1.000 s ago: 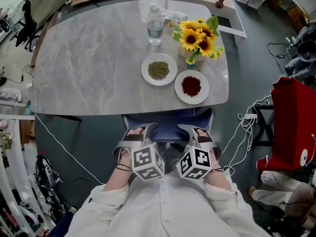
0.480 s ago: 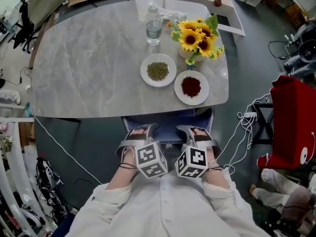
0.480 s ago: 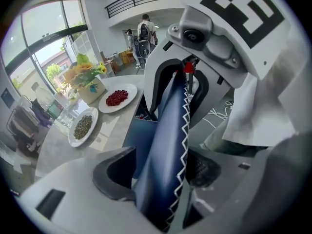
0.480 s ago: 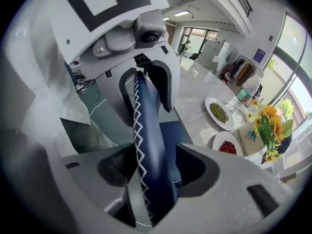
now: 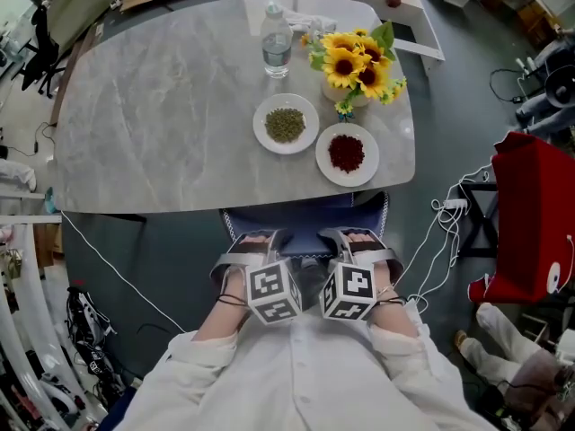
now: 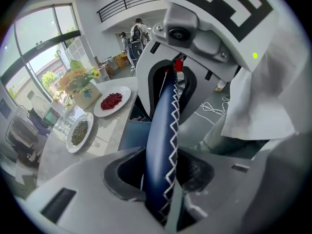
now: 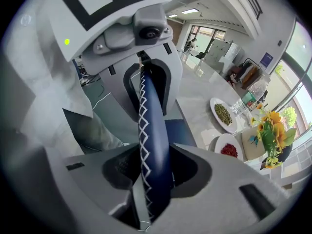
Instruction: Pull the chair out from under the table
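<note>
The chair (image 5: 304,225) has a dark blue seat and stands tucked under the near edge of the grey marble table (image 5: 162,106). Its blue backrest (image 6: 163,126), edged with white zigzag stitching, runs upright between the jaws in both gripper views. My left gripper (image 5: 254,243) sits on the left part of the backrest's top edge and my right gripper (image 5: 359,241) on the right part. Both sets of jaws are closing. The left gripper (image 6: 163,174) has its pads against the padded edge, and the right gripper (image 7: 151,172) squeezes the backrest (image 7: 148,126) the same way.
On the table stand a plate of green beans (image 5: 286,124), a plate of red beans (image 5: 347,153), a sunflower vase (image 5: 355,65) and a water bottle (image 5: 276,41). White cables (image 5: 440,241) and a red object (image 5: 530,214) lie on the floor to the right.
Both grippers' jaws have narrowed onto the chair's backrest edge. The hands have stayed in about the same place.
</note>
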Tool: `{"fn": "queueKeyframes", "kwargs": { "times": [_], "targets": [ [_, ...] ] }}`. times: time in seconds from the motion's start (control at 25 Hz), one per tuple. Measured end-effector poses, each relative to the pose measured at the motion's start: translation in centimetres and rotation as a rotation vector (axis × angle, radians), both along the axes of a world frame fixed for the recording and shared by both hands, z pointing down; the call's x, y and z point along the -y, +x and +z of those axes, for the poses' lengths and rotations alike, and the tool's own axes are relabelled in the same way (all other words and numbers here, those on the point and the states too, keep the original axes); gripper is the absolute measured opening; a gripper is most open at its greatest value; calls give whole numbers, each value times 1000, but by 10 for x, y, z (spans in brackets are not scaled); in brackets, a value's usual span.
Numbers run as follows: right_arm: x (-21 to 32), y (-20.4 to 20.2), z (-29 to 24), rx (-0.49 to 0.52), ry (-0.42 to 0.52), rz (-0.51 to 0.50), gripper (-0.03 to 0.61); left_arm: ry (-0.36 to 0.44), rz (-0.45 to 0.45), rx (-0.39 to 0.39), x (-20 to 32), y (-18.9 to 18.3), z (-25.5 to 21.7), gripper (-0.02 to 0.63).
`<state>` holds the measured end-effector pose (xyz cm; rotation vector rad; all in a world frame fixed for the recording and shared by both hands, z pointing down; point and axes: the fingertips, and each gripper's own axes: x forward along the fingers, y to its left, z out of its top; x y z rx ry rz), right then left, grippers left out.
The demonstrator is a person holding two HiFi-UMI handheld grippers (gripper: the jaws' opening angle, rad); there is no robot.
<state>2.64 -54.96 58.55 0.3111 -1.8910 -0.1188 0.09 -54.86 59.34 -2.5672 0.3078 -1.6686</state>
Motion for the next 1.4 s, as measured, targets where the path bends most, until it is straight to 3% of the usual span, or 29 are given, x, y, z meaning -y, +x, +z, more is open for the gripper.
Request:
{"fn": "queueKeyframes", "kwargs": {
  "times": [0.64, 0.92, 1.4],
  "targets": [
    [-6, 2, 1, -3, -1, 0, 121, -1, 9, 2, -7, 2, 2, 144],
    [-29, 0, 2, 2, 8, 11, 115, 7, -20, 0, -27, 0, 2, 135],
    [-93, 4, -3, 12, 13, -59, 115, -11, -62, -4, -92, 4, -4, 137]
  ]
}}
